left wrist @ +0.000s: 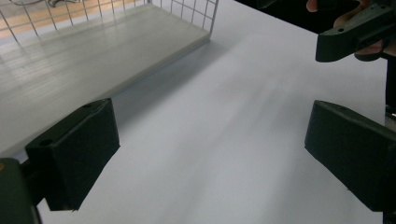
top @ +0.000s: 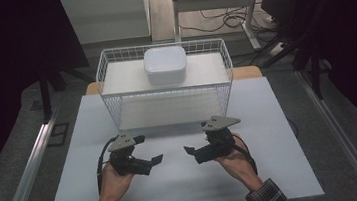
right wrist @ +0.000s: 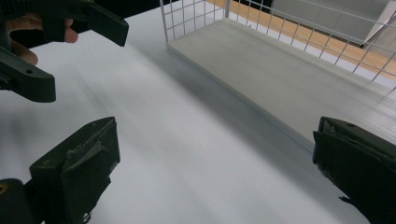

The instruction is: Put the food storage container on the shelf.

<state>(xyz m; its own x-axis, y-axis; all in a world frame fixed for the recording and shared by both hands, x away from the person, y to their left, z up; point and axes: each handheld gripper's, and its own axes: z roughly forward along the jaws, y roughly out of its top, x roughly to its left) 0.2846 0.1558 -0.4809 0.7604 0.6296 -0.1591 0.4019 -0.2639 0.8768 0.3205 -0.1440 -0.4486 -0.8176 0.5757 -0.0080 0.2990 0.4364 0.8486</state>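
— High view first: where do the grippers sit?
— Both low over the white worktop (top: 269, 121), in front of the wire rack (top: 164, 82). The left gripper (top: 150, 148) and right gripper (top: 190, 150) face each other, well apart, fingers spread wide, holding nothing.
— And the white container (top: 165, 65)?
— On the rack's upper shelf, centred. Its contents are hidden.
— Anything cut off?
— The left gripper view crops the rack's lower shelf (left wrist: 70, 60); the right gripper's far finger (right wrist: 359, 172) runs out of frame.
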